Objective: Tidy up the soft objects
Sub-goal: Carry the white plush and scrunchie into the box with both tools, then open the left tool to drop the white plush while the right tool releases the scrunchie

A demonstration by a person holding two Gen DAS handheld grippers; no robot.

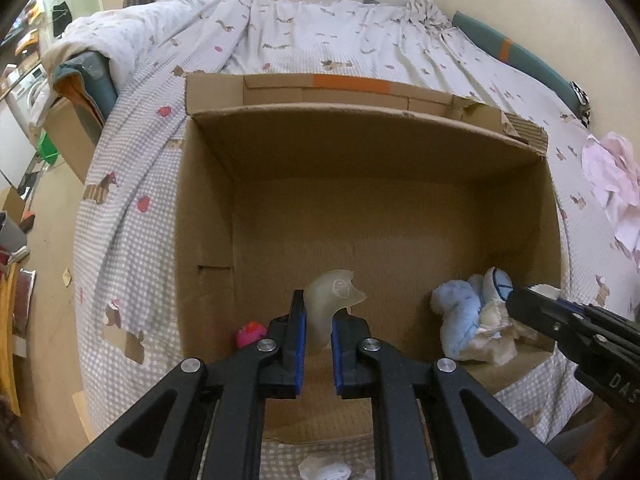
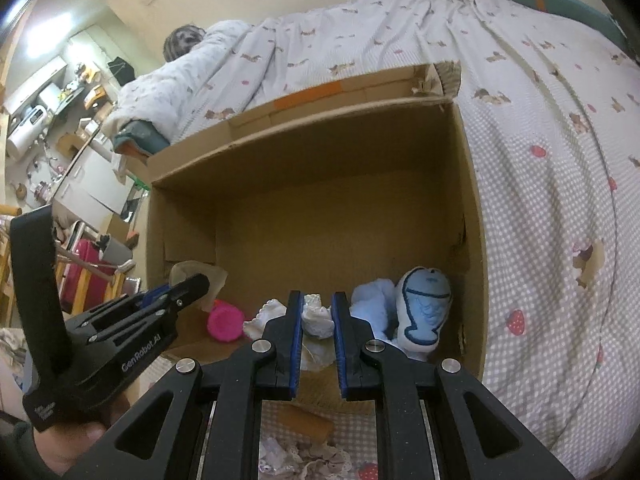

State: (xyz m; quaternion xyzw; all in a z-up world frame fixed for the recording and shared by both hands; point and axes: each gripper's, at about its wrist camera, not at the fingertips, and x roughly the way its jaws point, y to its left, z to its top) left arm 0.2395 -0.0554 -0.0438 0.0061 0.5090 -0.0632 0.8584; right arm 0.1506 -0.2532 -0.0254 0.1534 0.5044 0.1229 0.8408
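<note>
An open cardboard box (image 1: 360, 152) (image 2: 312, 148) lies on the bed. My left gripper (image 1: 318, 312) is shut on a translucent pale soft piece (image 1: 334, 296) and holds it over the box's near edge. My right gripper (image 2: 318, 312) is shut on a white frilly cloth (image 2: 316, 316) inside the box. In the box lie a pink ball (image 1: 250, 334) (image 2: 225, 322), a light blue plush (image 1: 458, 312) (image 2: 370, 304) and a blue fish toy (image 2: 424, 308) (image 1: 498, 282). The left gripper also shows in the right wrist view (image 2: 176, 292), the right gripper in the left wrist view (image 1: 532, 300).
The bed has a checked sheet (image 1: 132, 248) with dog and strawberry prints and a bunched quilt (image 1: 132, 28) at the far left. Pink cloth (image 1: 612, 176) lies on the bed to the right. White lacy cloth (image 1: 324, 470) (image 2: 304, 460) lies under the grippers. Cluttered floor lies left.
</note>
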